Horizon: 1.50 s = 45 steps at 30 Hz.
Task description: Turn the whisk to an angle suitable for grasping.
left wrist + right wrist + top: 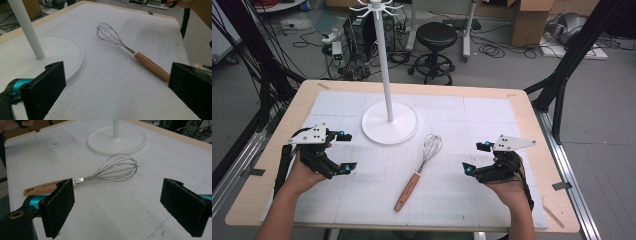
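A white stand (pixel 389 122), with a round flat base and 1 upright pole topped by hooked arms, sits on a white gridded mat (pixel 482 120) toward the far middle of the table. The mat covers most of a light wooden tabletop (pixel 532 107). Beyond the table, on the grey floor: 1 black round stool (pixel 436 35), a computer tower (pixel 354 32) with loose cables, and cardboard boxes (pixel 532 17).

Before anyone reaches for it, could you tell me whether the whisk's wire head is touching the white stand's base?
Apart. The high view shows bare mat between the whisk head and the stand base; the right gripper view shows the same gap.
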Each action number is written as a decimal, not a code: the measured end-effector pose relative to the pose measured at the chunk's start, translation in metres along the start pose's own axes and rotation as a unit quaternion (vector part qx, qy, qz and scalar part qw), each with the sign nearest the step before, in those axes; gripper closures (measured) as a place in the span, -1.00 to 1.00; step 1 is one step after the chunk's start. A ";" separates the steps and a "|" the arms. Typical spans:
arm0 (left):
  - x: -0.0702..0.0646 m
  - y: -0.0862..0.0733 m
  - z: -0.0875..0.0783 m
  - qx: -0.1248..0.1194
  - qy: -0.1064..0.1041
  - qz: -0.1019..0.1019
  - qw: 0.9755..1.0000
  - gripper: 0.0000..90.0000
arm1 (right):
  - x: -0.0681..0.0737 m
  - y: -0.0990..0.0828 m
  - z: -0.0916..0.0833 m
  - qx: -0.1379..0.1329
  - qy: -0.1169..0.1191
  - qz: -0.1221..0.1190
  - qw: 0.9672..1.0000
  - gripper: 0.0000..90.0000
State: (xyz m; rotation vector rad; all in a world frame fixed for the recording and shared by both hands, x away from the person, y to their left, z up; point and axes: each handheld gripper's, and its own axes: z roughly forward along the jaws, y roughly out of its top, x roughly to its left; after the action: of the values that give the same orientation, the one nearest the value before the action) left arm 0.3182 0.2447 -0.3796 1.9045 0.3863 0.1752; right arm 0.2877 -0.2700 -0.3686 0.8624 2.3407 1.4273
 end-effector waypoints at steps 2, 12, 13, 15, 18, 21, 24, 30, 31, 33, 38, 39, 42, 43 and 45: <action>0.000 0.000 0.000 0.002 0.000 -0.001 1.000 -0.96 | -0.001 0.000 0.001 0.001 0.002 0.000 1.000 -0.76; -0.001 0.000 0.003 0.006 -0.001 0.001 1.000 -0.96 | 0.001 0.000 -0.005 -0.004 -0.004 -0.002 1.000 -0.75; -0.001 0.000 0.003 0.006 -0.001 0.001 1.000 -0.96 | 0.001 0.001 -0.005 -0.005 -0.006 0.000 1.000 -0.75; -0.001 0.000 0.004 0.004 0.000 -0.002 1.000 -0.96 | 0.000 0.000 -0.005 -0.002 -0.007 0.000 1.000 -0.75; -0.001 0.000 0.005 0.008 0.000 -0.004 1.000 -0.96 | -0.001 0.000 -0.004 -0.001 -0.007 -0.001 1.000 -0.75; -0.002 0.000 0.007 0.008 0.000 -0.005 1.000 -0.96 | 0.000 0.000 -0.004 0.000 -0.006 -0.002 1.000 -0.75; -0.003 0.000 0.008 0.006 0.001 -0.009 1.000 -0.96 | 0.000 0.000 -0.004 -0.001 -0.007 0.001 1.000 -0.75; -0.007 0.002 0.019 0.009 -0.008 -0.012 1.000 -0.96 | 0.000 0.001 -0.007 -0.005 -0.009 0.001 1.000 -0.75; -0.009 0.003 0.022 0.014 -0.010 -0.009 1.000 -0.96 | -0.001 0.001 -0.007 -0.005 -0.009 0.000 1.000 -0.75; -0.011 0.003 0.029 0.020 -0.015 -0.011 1.000 -0.96 | -0.001 0.001 -0.007 -0.004 -0.008 -0.001 1.000 -0.75; -0.019 0.007 0.053 0.044 -0.023 -0.009 0.999 -0.96 | -0.001 0.002 -0.010 -0.009 -0.012 0.000 1.000 -0.75; -0.019 0.007 0.053 0.044 -0.023 -0.009 0.999 -0.96 | -0.001 0.002 -0.010 -0.010 -0.011 -0.001 1.000 -0.75; -0.025 0.013 0.073 0.056 -0.032 -0.005 0.998 -0.96 | -0.001 0.002 -0.011 -0.010 -0.012 0.002 1.000 -0.75; -0.025 0.013 0.073 0.056 -0.032 -0.005 0.998 -0.96 | -0.001 0.002 -0.011 -0.010 -0.012 0.002 1.000 -0.75; -0.029 0.017 0.085 0.064 -0.036 -0.003 0.997 -0.96 | -0.001 0.002 -0.012 -0.011 -0.014 -0.001 1.000 -0.75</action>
State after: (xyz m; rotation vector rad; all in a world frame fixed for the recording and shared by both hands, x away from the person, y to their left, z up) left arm 0.3198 0.1542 -0.3926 2.0298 0.3618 0.0797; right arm 0.2834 -0.2785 -0.3612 0.8685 2.2992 1.4286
